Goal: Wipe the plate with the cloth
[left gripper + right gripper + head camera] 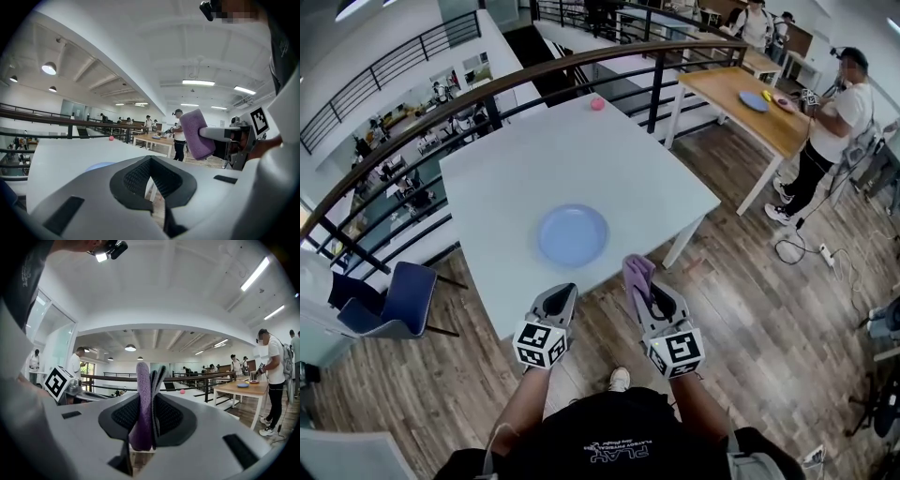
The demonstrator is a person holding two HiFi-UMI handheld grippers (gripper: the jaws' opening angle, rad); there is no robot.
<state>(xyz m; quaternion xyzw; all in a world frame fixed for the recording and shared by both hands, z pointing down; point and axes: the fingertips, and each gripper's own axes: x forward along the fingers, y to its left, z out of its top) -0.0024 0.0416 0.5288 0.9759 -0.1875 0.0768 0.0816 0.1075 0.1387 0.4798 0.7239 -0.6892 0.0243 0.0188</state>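
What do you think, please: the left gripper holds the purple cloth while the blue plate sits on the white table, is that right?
Not quite: the purple cloth is pinched in the right gripper, as the right gripper view shows; the left gripper is shut and empty. The blue plate sits on the white table.

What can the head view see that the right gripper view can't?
Only the head view shows the blue plate and the blue chair. Only the right gripper view shows the black camera overhead, and the jaws pinching the folds close up. Both show the purple cloth clamped in the right gripper, and the pink ball far off.
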